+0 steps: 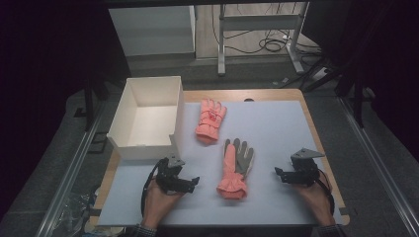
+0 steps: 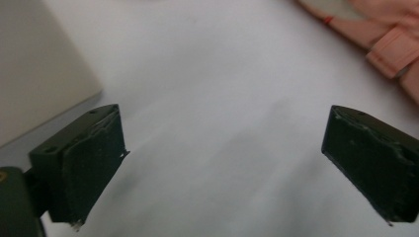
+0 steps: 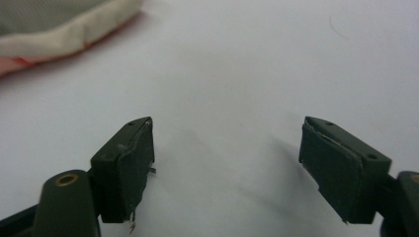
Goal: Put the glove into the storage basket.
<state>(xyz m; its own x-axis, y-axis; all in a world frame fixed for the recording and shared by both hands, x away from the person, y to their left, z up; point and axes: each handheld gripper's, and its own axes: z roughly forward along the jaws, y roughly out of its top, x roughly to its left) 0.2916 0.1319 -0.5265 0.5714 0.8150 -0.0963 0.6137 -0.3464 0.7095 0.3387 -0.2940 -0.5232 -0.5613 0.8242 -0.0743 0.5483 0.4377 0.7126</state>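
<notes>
Two pink gloves lie on the white mat (image 1: 281, 128). One glove (image 1: 211, 121) lies back up near the box. The other glove (image 1: 234, 168) lies palm up in the middle, its palm grey and its cuff toward me. My left gripper (image 1: 193, 181) sits left of that cuff, jaws open and pointing at it, nothing between them (image 2: 222, 163); the cuff (image 2: 390, 44) shows at upper right. My right gripper (image 1: 278, 174) rests right of the glove, open and empty (image 3: 227, 163), with the glove's edge (image 3: 59, 29) at upper left.
An open white box (image 1: 143, 150) stands at the mat's back left, close to my left gripper; its wall (image 2: 34, 74) shows beside the left jaw. Beyond the table are a desk frame (image 1: 257, 22) and floor cables (image 1: 274, 44).
</notes>
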